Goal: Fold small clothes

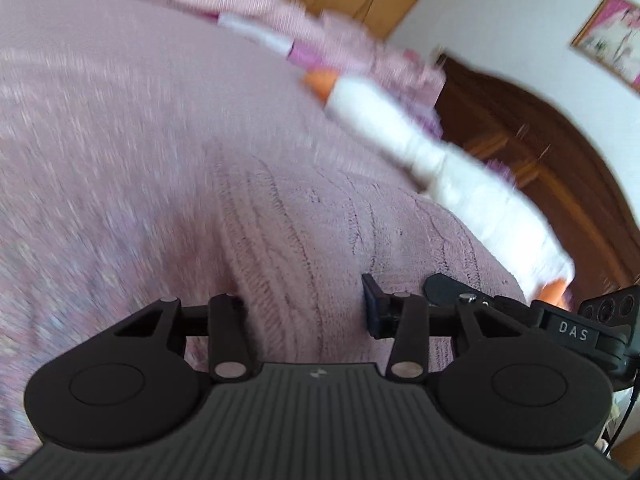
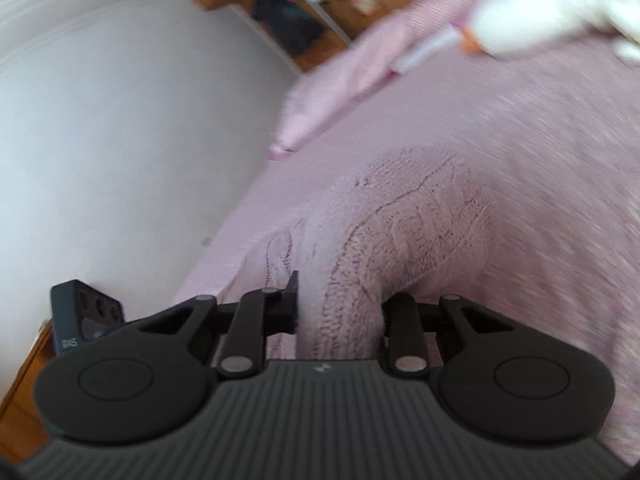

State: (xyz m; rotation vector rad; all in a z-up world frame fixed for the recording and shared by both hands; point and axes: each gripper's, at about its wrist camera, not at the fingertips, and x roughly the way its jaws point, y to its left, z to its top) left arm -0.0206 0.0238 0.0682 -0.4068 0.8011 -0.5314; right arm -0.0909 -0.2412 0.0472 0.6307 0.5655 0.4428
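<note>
A pink cable-knit sweater bulges up over the pink bedspread. Its knit runs down between the fingers of my left gripper, which is shut on it; the cloth hides the left fingertip. In the right wrist view the same sweater hangs bunched between the fingers of my right gripper, also shut on it. The sweater looks sharp while the surroundings are smeared by motion. Each view shows the other gripper close by: the right gripper's body at the right edge, the left gripper's body at the left edge.
A white plush toy with orange ends lies near the dark wooden headboard. Pink pillows sit at the head of the bed. A white wall borders the bed's side. A framed picture hangs above.
</note>
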